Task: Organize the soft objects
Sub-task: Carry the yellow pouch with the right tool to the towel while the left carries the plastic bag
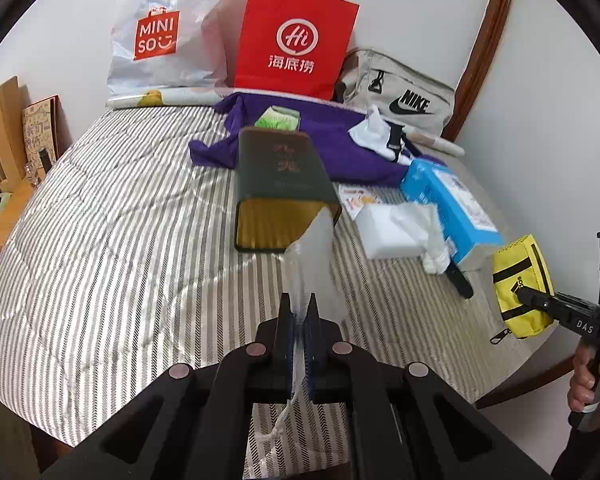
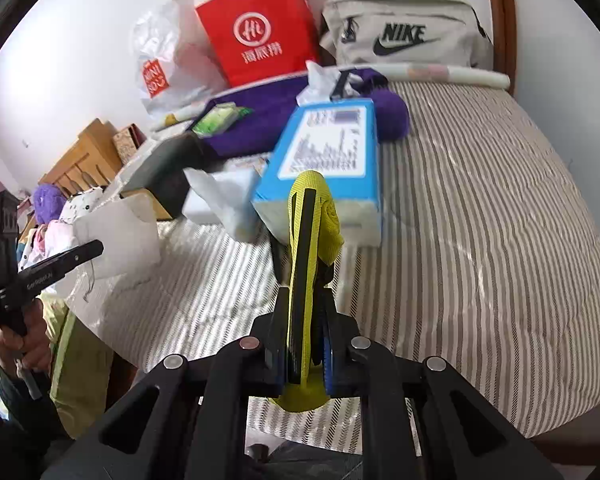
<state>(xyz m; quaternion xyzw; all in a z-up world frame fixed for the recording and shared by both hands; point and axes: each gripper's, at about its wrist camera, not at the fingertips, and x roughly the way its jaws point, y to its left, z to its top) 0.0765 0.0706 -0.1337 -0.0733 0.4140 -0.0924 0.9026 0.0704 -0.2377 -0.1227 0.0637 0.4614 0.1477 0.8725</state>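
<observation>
Left claw (image 1: 300, 312) is pinched on a thin translucent white drawstring pouch (image 1: 312, 256), raised over the striped bed quilt (image 1: 120, 240); right claw (image 2: 304, 300) is clamped on a small yellow fabric zip pouch (image 2: 312, 216). Both grips should be kept firm so the cloth cannot slip. Counted: two held pouches, one red paper bag (image 1: 296, 36), one blue carton (image 1: 456, 208).

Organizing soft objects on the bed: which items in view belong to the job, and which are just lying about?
Job items:
- translucent drawstring pouch, clamped in left gripper
- yellow zip pouch, clamped in right gripper
- purple cloth

Lying about:
- red paper bag
- blue box
- dark tin
</observation>
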